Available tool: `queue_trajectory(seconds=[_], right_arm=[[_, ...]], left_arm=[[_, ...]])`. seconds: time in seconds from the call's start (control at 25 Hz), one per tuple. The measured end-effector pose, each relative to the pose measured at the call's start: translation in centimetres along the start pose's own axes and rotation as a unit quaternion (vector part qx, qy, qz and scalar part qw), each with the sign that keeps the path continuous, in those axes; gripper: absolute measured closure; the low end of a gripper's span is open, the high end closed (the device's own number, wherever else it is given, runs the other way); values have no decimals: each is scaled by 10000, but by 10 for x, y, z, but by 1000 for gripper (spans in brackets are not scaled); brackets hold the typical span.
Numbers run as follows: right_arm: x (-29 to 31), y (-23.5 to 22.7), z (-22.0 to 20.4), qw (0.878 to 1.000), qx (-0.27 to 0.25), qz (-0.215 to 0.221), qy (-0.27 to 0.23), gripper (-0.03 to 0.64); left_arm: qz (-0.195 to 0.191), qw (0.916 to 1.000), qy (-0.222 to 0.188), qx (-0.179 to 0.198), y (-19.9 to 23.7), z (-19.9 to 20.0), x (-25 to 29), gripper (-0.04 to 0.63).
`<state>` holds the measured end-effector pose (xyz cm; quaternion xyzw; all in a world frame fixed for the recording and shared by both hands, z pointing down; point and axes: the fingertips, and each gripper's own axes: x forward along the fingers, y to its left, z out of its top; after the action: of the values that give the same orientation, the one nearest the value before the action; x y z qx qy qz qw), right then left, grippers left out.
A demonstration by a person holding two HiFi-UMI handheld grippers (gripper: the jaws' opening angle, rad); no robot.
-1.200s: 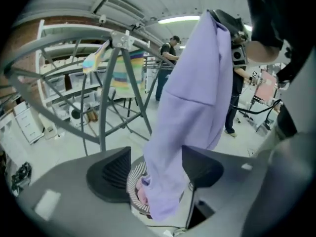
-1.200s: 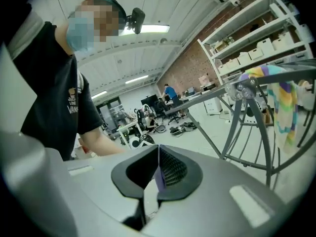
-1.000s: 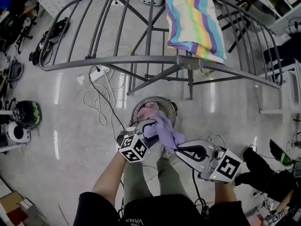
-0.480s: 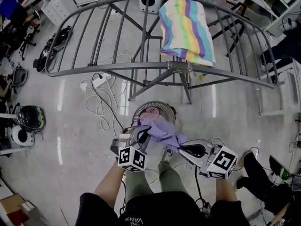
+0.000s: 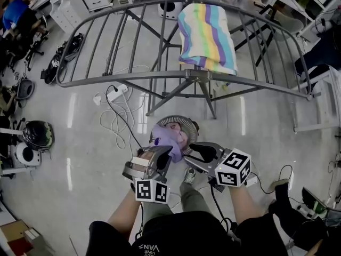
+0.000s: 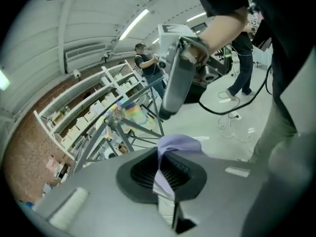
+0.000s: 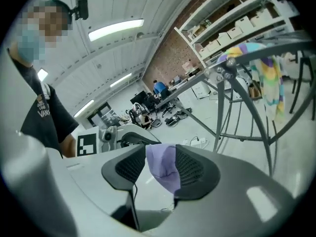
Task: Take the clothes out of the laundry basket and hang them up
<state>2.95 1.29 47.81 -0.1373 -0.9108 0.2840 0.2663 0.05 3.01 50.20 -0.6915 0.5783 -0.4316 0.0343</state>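
Note:
A lavender cloth hangs lifted just above the round wire laundry basket on the floor. My left gripper is shut on a fold of the lavender cloth, which stands up between its pads. My right gripper has just been opening. The lavender cloth lies between its jaws against one pad, with a gap to the other. A striped towel hangs on the grey drying rack beyond the basket.
White cables and a power strip lie on the floor left of the basket. Helmets sit at the far left. Shelving and chairs stand behind the rack. The person's legs are below the grippers.
The left gripper closed on the cloth and rose with it. The right gripper swung left towards it, and its jaws opened from their grip on the cloth.

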Motion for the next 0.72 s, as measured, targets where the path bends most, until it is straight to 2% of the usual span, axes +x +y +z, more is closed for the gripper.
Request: queue_trajectory(seconds=[0.08, 0.16, 0.36, 0.52, 0.64, 0.72], right_arm=[[9, 3, -3, 9991, 370, 222, -55, 435], [13, 8, -7, 9982, 496, 321, -80, 436], [19, 17, -8, 9988, 364, 310, -89, 452], [20, 20, -11, 9990, 259, 350, 49, 480], [11, 22, -4, 9997, -5, 232, 10, 572], [4, 25, 0, 9994, -343, 53, 50, 592]], left_arm=[[98, 9998, -35, 143, 3, 6, -4, 591], [155, 9996, -27, 235, 5, 8, -9, 591], [149, 9988, -17, 471, -1, 15, -17, 591], [157, 9988, -56, 459, -5, 23, -16, 591], [177, 9988, -109, 451, -5, 30, -18, 591], [165, 9991, -178, 337, -5, 36, -18, 590]])
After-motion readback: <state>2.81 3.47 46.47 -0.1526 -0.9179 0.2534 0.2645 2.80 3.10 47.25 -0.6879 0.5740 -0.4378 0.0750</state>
